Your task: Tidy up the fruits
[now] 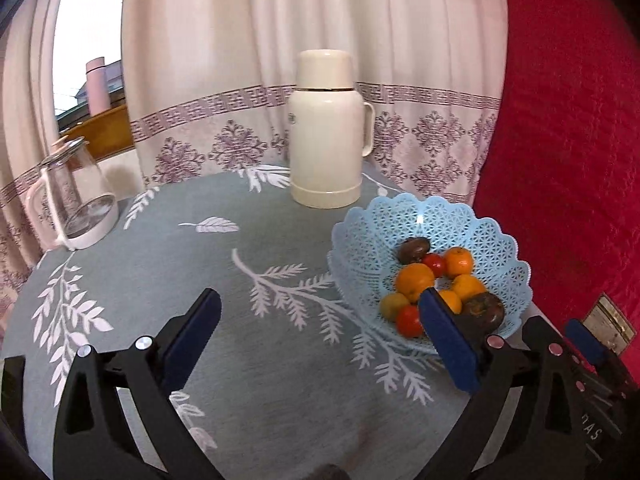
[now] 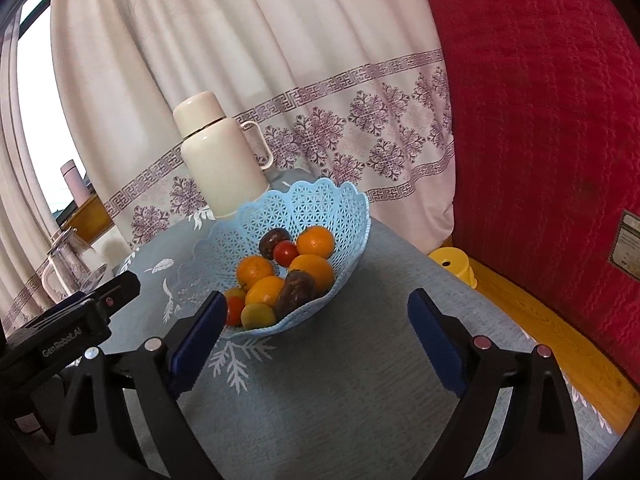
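Note:
A light blue lattice basket (image 1: 420,216) (image 2: 332,196) stands on the grey-blue leaf-print tablecloth (image 1: 248,340). In it lie several fruits: oranges (image 1: 415,280) (image 2: 316,242), red tomatoes (image 1: 435,264) (image 2: 285,251), dark brown fruits (image 1: 484,310) (image 2: 296,288) and a yellow-green one (image 1: 394,306) (image 2: 258,315). My left gripper (image 1: 320,304) is open over bare cloth, its right finger overlapping the basket's near edge in the picture. My right gripper (image 2: 318,304) is open just in front of the basket. Nothing sits between either pair of fingers.
A cream thermos jug (image 1: 326,132) (image 2: 220,156) stands behind the basket. A glass kettle (image 1: 76,196) (image 2: 72,264) sits at the table's far left. Patterned curtains hang behind, a red padded surface (image 1: 568,120) rises on the right, and a yellow stool (image 2: 456,262) is below it.

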A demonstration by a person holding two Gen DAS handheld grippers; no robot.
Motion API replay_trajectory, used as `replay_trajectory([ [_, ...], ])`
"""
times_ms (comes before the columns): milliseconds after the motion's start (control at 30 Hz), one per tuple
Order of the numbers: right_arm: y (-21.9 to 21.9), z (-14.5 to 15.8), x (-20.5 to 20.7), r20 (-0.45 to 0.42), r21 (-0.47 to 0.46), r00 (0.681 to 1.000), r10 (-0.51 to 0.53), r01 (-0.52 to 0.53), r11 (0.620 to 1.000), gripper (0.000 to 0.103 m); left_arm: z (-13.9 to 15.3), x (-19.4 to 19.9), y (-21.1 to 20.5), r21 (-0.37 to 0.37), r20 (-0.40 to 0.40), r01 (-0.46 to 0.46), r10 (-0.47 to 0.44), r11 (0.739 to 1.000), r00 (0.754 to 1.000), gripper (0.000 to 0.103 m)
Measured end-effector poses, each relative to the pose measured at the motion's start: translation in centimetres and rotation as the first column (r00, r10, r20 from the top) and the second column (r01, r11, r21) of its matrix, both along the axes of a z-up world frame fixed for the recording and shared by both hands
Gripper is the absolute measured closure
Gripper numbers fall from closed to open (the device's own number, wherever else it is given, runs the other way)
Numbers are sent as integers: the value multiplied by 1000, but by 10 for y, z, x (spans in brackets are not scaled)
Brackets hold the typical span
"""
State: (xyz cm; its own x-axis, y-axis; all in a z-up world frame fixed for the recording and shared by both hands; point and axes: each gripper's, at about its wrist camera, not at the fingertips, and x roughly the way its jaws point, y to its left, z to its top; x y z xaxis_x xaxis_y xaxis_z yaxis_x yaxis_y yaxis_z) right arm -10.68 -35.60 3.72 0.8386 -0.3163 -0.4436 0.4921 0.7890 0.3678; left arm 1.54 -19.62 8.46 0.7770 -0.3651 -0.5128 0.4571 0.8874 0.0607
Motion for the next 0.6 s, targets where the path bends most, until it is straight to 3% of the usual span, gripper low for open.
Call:
replay_trajectory([
  [367, 12, 8, 13, -139, -92, 988, 67, -80, 993, 12, -1, -7, 15, -14, 12, -48, 48, 999, 999, 3],
  [600, 5, 18, 10, -132, -163, 991, 25, -47, 986, 12, 2, -7, 15, -21, 36, -61, 62, 998, 997, 3],
])
